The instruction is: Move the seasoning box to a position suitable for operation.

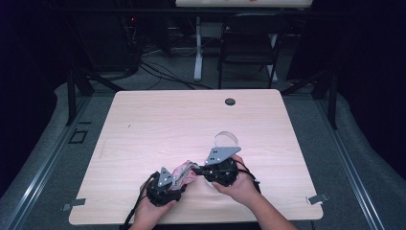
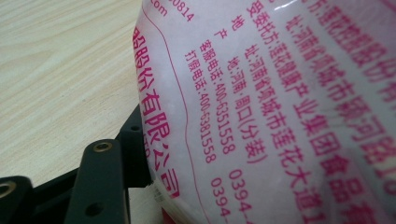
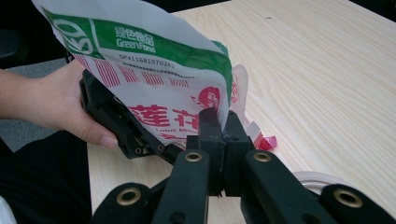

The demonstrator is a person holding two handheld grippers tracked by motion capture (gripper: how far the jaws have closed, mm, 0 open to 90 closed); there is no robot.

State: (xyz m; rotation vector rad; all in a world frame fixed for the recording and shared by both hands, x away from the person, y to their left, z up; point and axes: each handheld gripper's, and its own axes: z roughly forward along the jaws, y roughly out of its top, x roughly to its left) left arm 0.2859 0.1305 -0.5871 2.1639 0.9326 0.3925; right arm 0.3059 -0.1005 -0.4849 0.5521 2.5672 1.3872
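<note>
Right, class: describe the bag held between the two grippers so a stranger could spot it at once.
On the pale wooden table, look near its front edge, where two hands hold black grippers. Between them is the bag: white plastic with a green band and pink-red print, unlike the clear round dish behind it.

You've got the bag (image 1: 186, 172) sitting near your edge of the table (image 1: 158, 120), between the left gripper (image 1: 181, 184) and the right gripper (image 1: 197, 168) — left one's on its left, right one's on its right, and the clear round dish (image 1: 226, 139) is just behind the right gripper
</note>
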